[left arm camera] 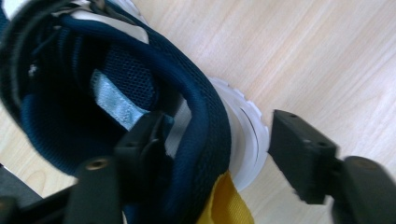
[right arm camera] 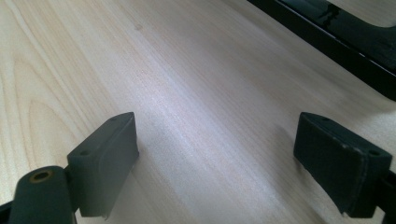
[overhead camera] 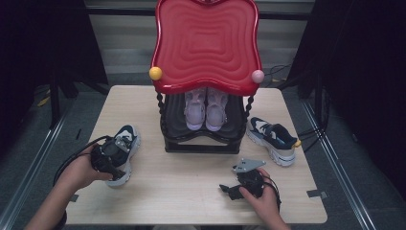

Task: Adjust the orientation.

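Navy mesh and a white sole mark the sneaker [overhead camera: 123, 152] you are working on, lying at the near left of the wooden table [overhead camera: 191, 182] with its toe toward the far edge. Your left gripper [left arm camera: 212, 147] straddles the heel collar: one jaw sits down inside the shoe against the padded lining, the other stands outside, apart from the white heel, so the jaws are partly open around the wall and not yet pressing on it. That inside-outside placement suits the thick collar, probably the firmest edge to lift by. A yellow pull tab [left arm camera: 226, 203] hangs at the heel, just below the spot you are straddling.

Your right gripper [overhead camera: 239, 188] rests low at the near right, jaws wide apart over bare wood, holding nothing, likely kept back so it stays clear.

Its mate, the second navy sneaker [overhead camera: 272, 139], lies to the right of the black shoe rack [overhead camera: 201, 141], near its foot. A pale pink pair [overhead camera: 206, 109] already sits on the lower shelf beneath the red top [overhead camera: 206, 43], which suggests the shelf is where this sneaker belongs.
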{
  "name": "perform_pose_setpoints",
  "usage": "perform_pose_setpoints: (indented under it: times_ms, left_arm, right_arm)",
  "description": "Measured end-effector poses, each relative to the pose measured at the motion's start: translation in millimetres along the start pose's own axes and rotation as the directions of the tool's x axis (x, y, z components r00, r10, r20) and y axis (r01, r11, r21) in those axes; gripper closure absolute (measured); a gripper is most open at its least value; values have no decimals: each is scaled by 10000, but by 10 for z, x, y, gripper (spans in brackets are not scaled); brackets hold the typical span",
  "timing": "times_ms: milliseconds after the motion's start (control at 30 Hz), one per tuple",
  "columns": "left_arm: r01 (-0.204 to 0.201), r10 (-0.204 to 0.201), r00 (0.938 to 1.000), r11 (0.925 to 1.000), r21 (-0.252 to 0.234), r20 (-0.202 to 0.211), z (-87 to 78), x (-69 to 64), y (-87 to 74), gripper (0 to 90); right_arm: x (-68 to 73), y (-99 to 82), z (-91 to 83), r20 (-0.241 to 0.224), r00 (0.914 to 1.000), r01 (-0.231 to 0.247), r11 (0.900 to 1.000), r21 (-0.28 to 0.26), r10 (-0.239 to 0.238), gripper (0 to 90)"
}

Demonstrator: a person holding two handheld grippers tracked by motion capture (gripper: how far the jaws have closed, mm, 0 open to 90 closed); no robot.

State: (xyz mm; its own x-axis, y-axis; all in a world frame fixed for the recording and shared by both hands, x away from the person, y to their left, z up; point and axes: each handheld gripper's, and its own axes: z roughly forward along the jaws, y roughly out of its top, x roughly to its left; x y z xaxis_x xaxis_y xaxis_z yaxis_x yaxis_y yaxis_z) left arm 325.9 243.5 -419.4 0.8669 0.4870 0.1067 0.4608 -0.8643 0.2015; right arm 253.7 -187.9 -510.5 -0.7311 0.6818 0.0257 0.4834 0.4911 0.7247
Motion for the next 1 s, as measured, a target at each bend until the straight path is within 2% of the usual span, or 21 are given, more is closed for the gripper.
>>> perform_pose_setpoints:
  times_ms: [133, 200, 267, 367, 500, 600, 667, 767, 833, 900, 1000]
  left_arm:
    - [-305, 306, 9994, 9995, 58, -159, 2, -25, 46, 563]
    - [83, -79, 9997, 9998, -154, 242, -22, -22, 88, 612]
    - [122, -119, 9997, 9998, -130, 201, -18, -49, 128, 626]
    - [700, -674, 9966, 9960, -559, 475, -16, -70, 187, 625]
    - [619, -575, 9962, 9959, -666, 659, -8, -138, 295, 622]
    - [283, -241, 9979, 9972, -693, 601, -5, -172, 359, 565]
    - [195, -158, 9983, 9975, -676, 553, -13, -173, 372, 467]
    - [242, -203, 9976, 9980, -582, 665, -30, -136, 339, 390]
    - [434, -392, 9963, 9976, -540, 771, -42, -108, 301, 388]
    - [388, -357, 9964, 9985, -396, 766, -49, -74, 256, 372]
    - [425, -365, 9941, 9975, -568, 1018, -38, -60, 219, 339]
  right_arm:
    - [0, 0, 0, 0, 10000, 0, 10000, 0, 0, 130]
    - [0, 0, 0, 1, 10000, 0, 10000, 1, 0, 130]
    - [0, 1, -2, 27, 10000, 6, 10000, 26, -7, 130]
    - [0, 1, -2, 26, 10000, 6, 10000, 24, -6, 130]
    - [0, 0, 0, -1, 10000, -1, 10000, -2, 1, 130]
    - [-1, 1, -1, 16, 10000, 27, 10000, 10, -27, 130]
    - [-1, 1, -1, 19, 10000, 27, 10000, 9, -27, 130]
    - [-1, 1, 0, 9, 10000, 26, 10000, 2, -26, 130]
    - [-2, 1, 0, 5, 10000, 28, 10000, 4, -28, 130]
    - [-2, 1, -1, 9, 10000, 27, 10000, 12, -28, 129]
    - [-2, 1, 0, -8, 10000, 20, 10000, 0, -20, 130]
